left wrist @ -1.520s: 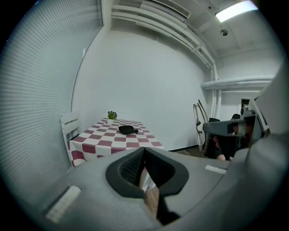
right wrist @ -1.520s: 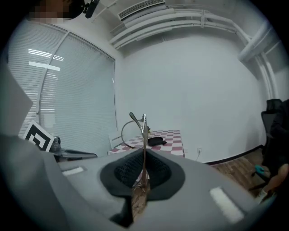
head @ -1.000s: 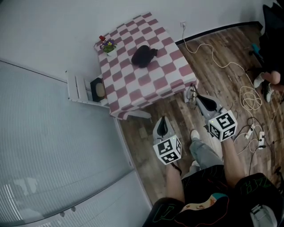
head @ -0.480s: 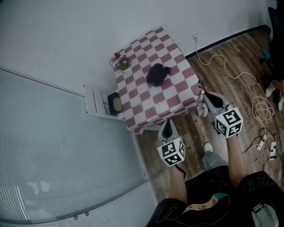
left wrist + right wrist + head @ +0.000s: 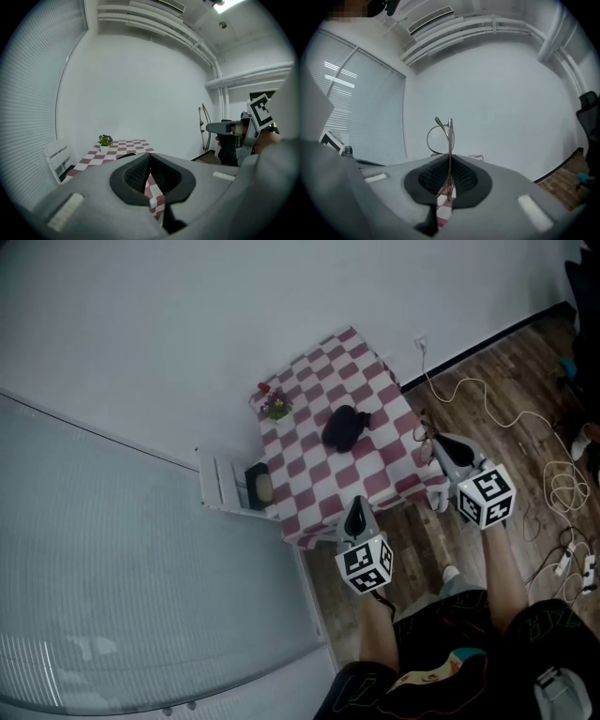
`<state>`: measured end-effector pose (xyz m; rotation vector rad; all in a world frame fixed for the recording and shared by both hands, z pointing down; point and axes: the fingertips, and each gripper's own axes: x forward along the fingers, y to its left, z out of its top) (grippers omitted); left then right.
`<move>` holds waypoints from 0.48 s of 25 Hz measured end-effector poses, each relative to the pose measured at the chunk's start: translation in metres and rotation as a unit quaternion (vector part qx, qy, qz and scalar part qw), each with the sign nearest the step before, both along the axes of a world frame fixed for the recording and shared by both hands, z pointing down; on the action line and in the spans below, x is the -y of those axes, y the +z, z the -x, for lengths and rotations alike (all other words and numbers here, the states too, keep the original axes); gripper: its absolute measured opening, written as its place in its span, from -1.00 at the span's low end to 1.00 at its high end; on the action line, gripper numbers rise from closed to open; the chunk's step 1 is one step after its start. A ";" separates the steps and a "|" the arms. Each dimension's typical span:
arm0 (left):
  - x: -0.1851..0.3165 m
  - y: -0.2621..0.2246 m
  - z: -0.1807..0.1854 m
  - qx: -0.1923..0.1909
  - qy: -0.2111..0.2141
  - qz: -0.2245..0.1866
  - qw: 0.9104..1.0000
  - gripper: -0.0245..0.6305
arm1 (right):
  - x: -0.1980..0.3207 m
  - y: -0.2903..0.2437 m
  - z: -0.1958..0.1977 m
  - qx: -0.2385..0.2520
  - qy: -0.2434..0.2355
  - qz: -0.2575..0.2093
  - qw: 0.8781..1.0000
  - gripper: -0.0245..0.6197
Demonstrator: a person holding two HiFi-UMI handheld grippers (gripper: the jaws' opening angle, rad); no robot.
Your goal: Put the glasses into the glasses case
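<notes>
Now, your right tongs [image 5: 449, 177] are pinched tight on just a thin part of the glasses [image 5: 442, 136], which stand edge-on above them. A jolt on the way could let the frame swivel or slip out, and a harder squeeze may bend it. Your left tongs [image 5: 149, 174] are closed with nothing between them. Both hang off the worktop's [image 5: 314, 479] near edge, the right one by its right corner. The case [image 5: 345, 427] lies near the worktop's middle; I cannot tell whether it is open, and if shut you would arrive with nowhere to put the frame. Count: one pair of glasses, one case, one flower pot [image 5: 277, 407] at the worktop's far left corner, two tongs.
</notes>
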<state>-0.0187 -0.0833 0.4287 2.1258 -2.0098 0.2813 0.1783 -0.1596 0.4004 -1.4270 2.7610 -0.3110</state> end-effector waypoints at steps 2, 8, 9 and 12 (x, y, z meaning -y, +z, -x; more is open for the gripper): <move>0.003 -0.007 0.002 0.001 -0.004 -0.009 1.000 -0.90 | 0.004 -0.006 0.001 -0.001 -0.003 -0.007 1.000 -0.87; 0.004 -0.019 0.013 -0.003 -0.022 -0.026 0.999 -0.90 | 0.011 -0.018 0.016 -0.001 -0.025 -0.022 0.999 -0.87; 0.004 -0.018 0.015 -0.003 -0.025 -0.025 0.999 -0.90 | 0.011 -0.017 0.020 -0.001 -0.029 -0.022 0.999 -0.87; 0.004 -0.015 0.020 -0.004 -0.032 -0.023 0.999 -0.90 | 0.014 -0.014 0.028 -0.002 -0.038 -0.020 0.999 -0.87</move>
